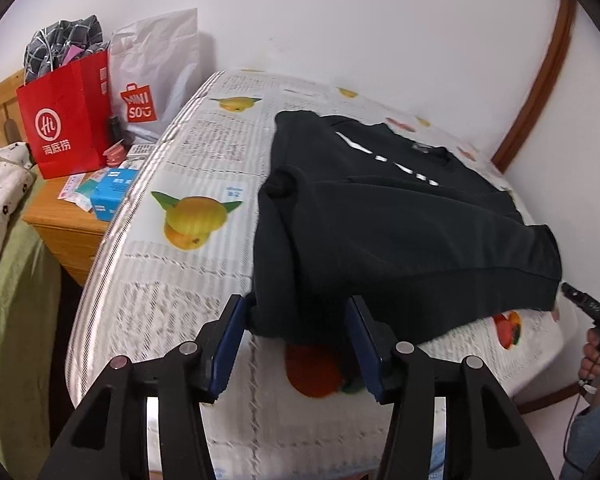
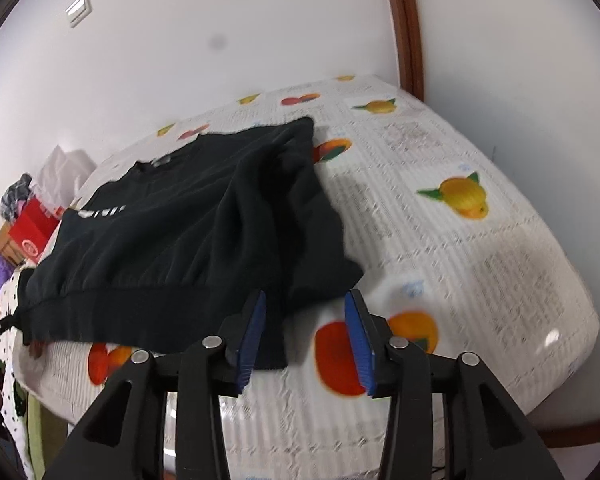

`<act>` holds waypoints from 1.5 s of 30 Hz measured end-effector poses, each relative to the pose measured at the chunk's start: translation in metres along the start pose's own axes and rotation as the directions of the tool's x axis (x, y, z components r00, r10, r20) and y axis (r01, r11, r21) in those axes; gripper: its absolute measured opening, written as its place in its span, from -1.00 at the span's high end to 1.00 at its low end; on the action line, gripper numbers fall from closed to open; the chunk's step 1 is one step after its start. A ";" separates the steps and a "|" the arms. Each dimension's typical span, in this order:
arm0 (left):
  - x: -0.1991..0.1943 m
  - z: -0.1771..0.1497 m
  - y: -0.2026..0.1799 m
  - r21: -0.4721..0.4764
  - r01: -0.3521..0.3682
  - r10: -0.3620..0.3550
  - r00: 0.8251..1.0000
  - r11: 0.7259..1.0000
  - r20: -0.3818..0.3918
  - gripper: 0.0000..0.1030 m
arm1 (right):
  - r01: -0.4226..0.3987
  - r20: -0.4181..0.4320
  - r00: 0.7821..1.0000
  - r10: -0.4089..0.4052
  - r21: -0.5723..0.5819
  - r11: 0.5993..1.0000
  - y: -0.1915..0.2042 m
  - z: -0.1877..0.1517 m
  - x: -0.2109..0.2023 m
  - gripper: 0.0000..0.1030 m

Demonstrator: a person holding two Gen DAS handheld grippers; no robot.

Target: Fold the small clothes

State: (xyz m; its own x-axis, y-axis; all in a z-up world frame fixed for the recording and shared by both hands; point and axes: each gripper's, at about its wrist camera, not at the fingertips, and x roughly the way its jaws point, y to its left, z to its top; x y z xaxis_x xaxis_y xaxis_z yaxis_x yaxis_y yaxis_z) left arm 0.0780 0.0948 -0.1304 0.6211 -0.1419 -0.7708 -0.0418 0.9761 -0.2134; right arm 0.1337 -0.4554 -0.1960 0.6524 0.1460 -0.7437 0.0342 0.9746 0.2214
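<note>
The black sweatshirt (image 1: pixel 400 216) lies on the fruit-print mattress (image 1: pixel 188 168), its body spread flat toward the wall and its ribbed hem drawn up to the near edge. This placement probably serves the fold: the hem lies square along the edge, where both tools can reach one corner each.

The left gripper (image 1: pixel 296 344) stands over the hem corner nearest the bedside cabinet (image 1: pixel 64 232). Its blue pads are spread apart. Cloth lies in the gap between them, but neither pad presses on it, so the corner is not gripped.

The right gripper (image 2: pixel 306 340) stands over the opposite corner. Its pads are likewise spread, with a hanging flap of hem beside the left-hand pad and bare mattress under the rest of the gap. Motion blur softens this area, so light contact between that pad and the cloth cannot be ruled out.

Both tools point steeply downward and forward across the mattress, roughly parallel to each other. In the left wrist view, the person's hand (image 1: pixel 594 354) holds the handle of the right tool at the frame edge.

The red paper bag (image 1: pixel 64 120) and white shopping bag (image 1: pixel 160 68) sit on the cabinet, well clear of the work.
</note>
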 end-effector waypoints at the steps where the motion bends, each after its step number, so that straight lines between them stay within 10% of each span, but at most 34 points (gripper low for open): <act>1: 0.000 -0.003 -0.002 0.005 0.006 -0.006 1.000 1.000 -0.002 0.05 | -0.015 -0.005 1.000 0.015 -0.002 1.000 0.002 -0.004 0.002 0.13; 23: 0.022 -0.027 -0.014 -0.048 0.126 -0.129 0.989 0.991 -0.070 0.12 | -0.098 -0.083 0.992 0.098 0.004 0.995 0.024 -0.017 0.036 0.30; 29: 0.027 -0.021 -0.017 -0.064 0.173 -0.178 0.980 0.983 -0.091 0.84 | -0.098 -0.057 0.994 0.096 -0.034 0.995 0.032 -0.015 0.019 0.68; 45: 0.006 0.092 -0.034 0.000 0.182 -0.180 0.974 0.983 0.138 0.88 | -0.218 0.178 0.961 0.214 0.005 0.976 0.052 0.080 -0.017 0.72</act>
State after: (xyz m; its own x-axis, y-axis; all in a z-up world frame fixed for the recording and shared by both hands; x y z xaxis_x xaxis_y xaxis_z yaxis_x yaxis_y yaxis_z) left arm 0.1553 0.0762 -0.0720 0.7206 -0.2912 -0.6292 0.0722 0.9341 -0.3497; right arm 0.1850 -0.4208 -0.1211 0.7686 0.3183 -0.5550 -0.1047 0.9183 0.3817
